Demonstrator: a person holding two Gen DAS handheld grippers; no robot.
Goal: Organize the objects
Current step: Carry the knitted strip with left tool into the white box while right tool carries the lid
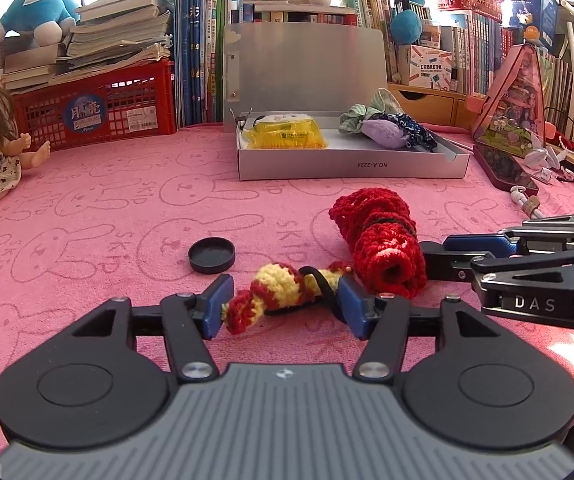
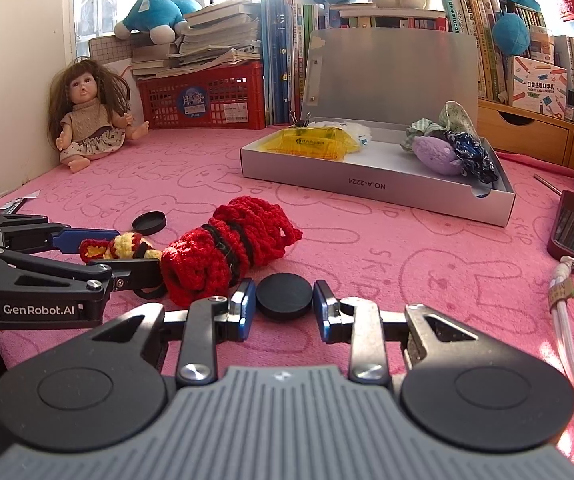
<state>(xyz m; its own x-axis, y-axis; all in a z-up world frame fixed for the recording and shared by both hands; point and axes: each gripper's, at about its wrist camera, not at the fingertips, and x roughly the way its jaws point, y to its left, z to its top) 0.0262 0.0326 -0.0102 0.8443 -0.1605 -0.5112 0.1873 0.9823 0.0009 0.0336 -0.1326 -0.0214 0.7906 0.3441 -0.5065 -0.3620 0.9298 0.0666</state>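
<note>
Pink rabbit-print cloth (image 1: pixel 107 208) bears open grey box (image 1: pixel 351 166); before it red knit roll (image 1: pixel 379 248), striped knit piece (image 1: pixel 283 288), black cap (image 1: pixel 211 255)

Sunlit windows (image 2: pixel 123 0) behind packed bookshelf (image 1: pixel 471 52), pink bunny-print tablecloth (image 1: pixel 107 208).

The left gripper (image 1: pixel 285 306) stands open around the yellow-and-red crochet piece (image 1: pixel 283 292), pads apparently just clear; red crochet bundle (image 1: pixel 379 240) just beyond the right jaw.
</note>
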